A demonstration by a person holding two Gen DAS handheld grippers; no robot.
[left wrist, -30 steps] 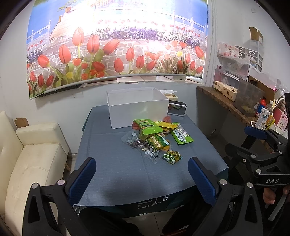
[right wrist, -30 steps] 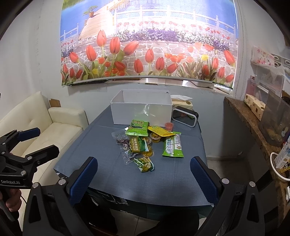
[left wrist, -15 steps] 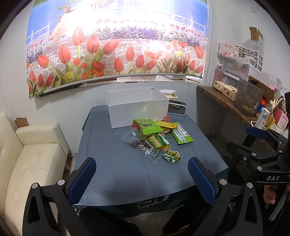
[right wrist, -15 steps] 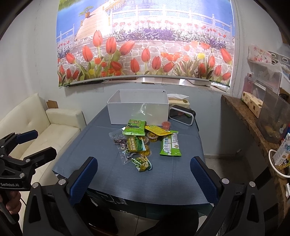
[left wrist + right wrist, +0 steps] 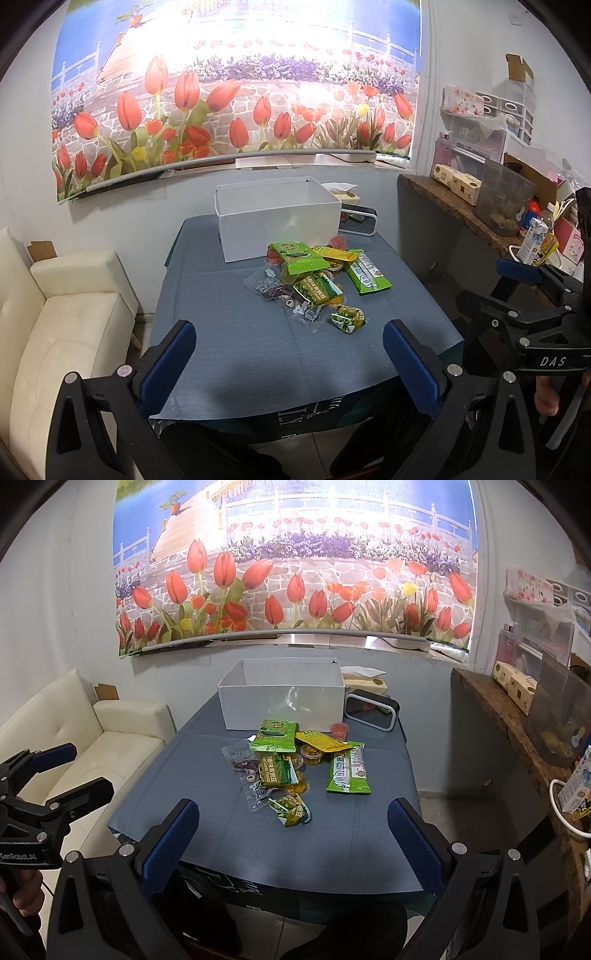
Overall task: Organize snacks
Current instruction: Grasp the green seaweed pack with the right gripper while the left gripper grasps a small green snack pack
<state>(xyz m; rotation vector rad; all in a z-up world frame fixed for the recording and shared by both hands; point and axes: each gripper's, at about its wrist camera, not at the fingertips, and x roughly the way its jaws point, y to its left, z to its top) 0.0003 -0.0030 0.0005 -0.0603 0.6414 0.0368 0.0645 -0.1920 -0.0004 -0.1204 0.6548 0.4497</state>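
A heap of snack packets (image 5: 317, 280) (image 5: 291, 764) lies mid-table on the blue-grey cloth: green bags, a yellow sachet, jelly cups, clear wrapped sweets and a small crumpled green packet (image 5: 347, 318) (image 5: 291, 810) nearest me. Behind the heap stands an empty white box (image 5: 277, 225) (image 5: 284, 698). My left gripper (image 5: 291, 365) hovers open before the table's near edge, nothing between its blue pads. My right gripper (image 5: 295, 843) is likewise open and empty, also short of the table. Each gripper shows in the other's view, the right one (image 5: 524, 295) and the left one (image 5: 51, 771).
A black-and-white clock (image 5: 372, 709) and a tissue box (image 5: 364, 681) sit right of the white box. A cream sofa (image 5: 62, 325) lies left of the table (image 5: 229, 332). A cluttered wooden shelf (image 5: 517, 716) runs along the right wall.
Both grippers stay open. The right wrist view has drifted a little, so the table scene sits slightly further left; the left view is nearly unchanged.
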